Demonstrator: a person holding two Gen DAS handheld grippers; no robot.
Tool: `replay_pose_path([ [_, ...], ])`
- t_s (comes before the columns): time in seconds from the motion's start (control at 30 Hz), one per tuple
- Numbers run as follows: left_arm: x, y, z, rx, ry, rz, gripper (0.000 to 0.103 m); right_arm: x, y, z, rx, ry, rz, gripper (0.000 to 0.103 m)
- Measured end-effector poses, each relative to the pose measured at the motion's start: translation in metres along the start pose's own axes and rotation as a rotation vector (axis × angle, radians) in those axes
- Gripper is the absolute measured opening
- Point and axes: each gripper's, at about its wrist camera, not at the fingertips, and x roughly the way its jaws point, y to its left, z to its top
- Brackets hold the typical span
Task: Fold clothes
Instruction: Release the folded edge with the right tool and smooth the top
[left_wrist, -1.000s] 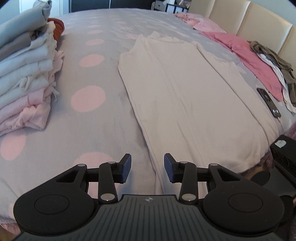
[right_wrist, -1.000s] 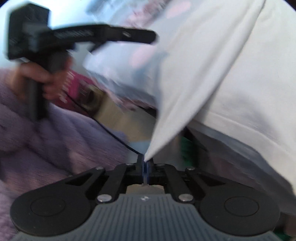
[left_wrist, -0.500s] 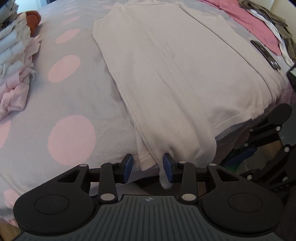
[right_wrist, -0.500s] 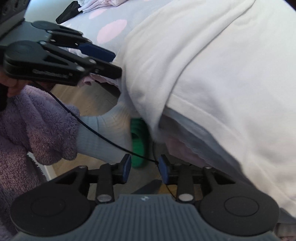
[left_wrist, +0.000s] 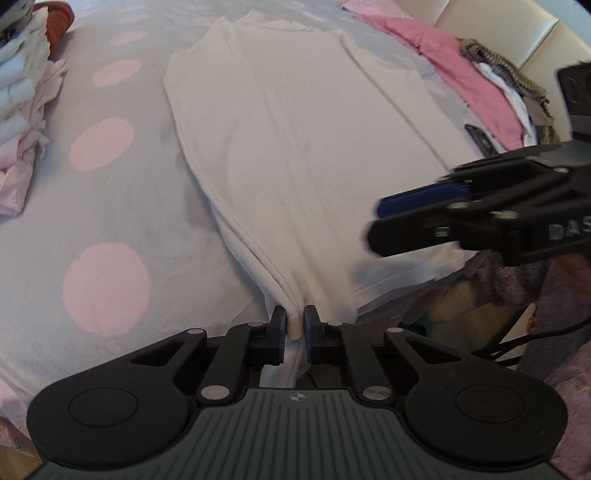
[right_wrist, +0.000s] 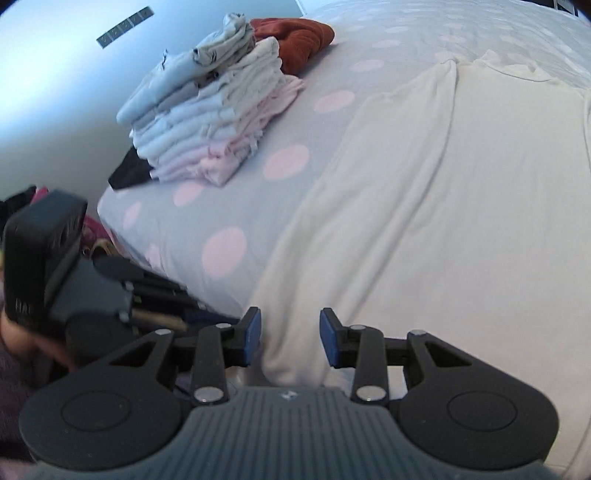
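A white garment (left_wrist: 303, 140) lies flat and lengthwise on the bed, its near hem hanging over the front edge. My left gripper (left_wrist: 294, 325) is closing its jaws on a bunched fold of that hem at the left corner, with the pads pressing the cloth. My right gripper (right_wrist: 290, 338) is open above the garment (right_wrist: 443, 206) near its front edge, cloth below the fingers but nothing pinched. In the left wrist view the right gripper (left_wrist: 375, 221) hovers over the garment's right side.
A tall stack of folded clothes (right_wrist: 214, 118) stands at the bed's left side, a rust-red garment (right_wrist: 295, 37) behind it. Pink and striped clothes (left_wrist: 461, 70) and a dark phone (left_wrist: 480, 138) lie at the right. The bedcover (left_wrist: 110, 184) is grey with pink dots.
The left gripper moved to the bed's edge and closed on the hem. The right gripper let go of the garment corner, opened and rose from below the edge to above the bed.
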Motion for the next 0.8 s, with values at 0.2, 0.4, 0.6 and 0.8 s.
replay_pose_path([
  [0.2,0.004,-0.012,0.008,0.045,-0.012,-0.025,0.007,0.043,0.008,0.011,0.072,0.078,-0.047,0.039],
  [0.4,0.004,-0.016,0.011,0.074,-0.017,-0.052,0.007,0.049,0.005,0.003,0.097,0.108,-0.056,0.013],
  [0.6,-0.009,-0.014,0.033,0.165,0.022,-0.051,0.021,0.045,-0.008,-0.001,0.126,0.112,-0.043,0.011],
  [0.8,-0.016,0.035,0.087,0.074,-0.028,-0.018,0.032,0.03,-0.024,-0.005,0.167,0.094,-0.025,0.011],
])
